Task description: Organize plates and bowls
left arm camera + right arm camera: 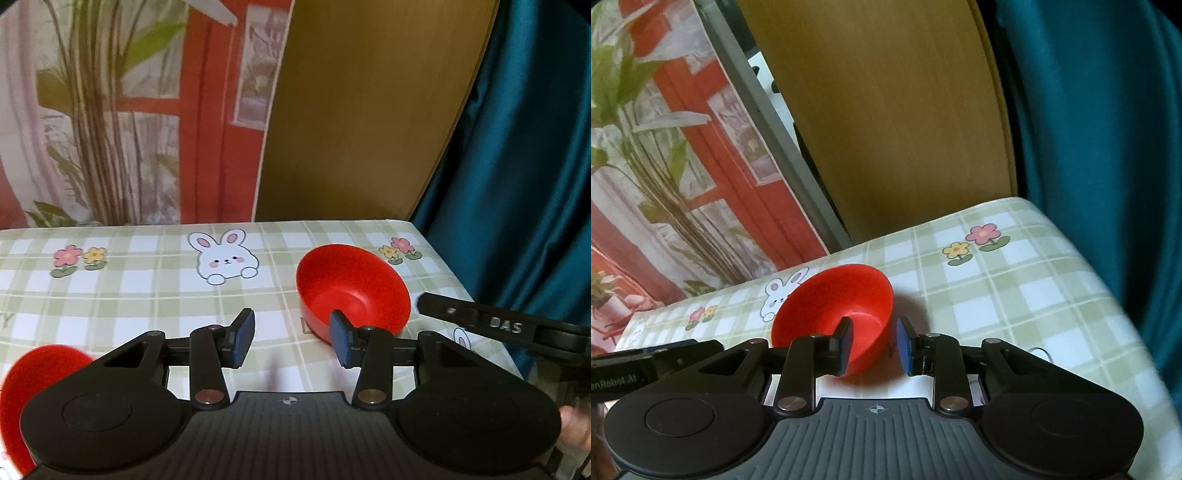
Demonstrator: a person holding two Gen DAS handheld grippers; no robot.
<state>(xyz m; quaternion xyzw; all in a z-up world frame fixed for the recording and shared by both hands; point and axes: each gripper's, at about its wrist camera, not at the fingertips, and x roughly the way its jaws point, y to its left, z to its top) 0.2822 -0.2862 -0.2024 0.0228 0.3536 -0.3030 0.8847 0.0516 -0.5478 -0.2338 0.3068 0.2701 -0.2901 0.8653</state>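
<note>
Left gripper (291, 341): jaws spread wide, holding nothing; hovers over the checked surface (147, 295)
Right gripper (873, 345): jaws parted, straddling the near rim of the red bowl (833, 314); left pad inside the bowl, right pad just outside its wall; not closed on it
Red bowl: tilted, ahead and right of the left jaws
Second red bowl (33, 391): low, left of the left jaws; partly hidden

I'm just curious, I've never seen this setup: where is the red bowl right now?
The red bowl sits tilted on the checked tablecloth beside the printed bunny, between the right gripper's open fingers; the left view shows it right of centre.
</note>
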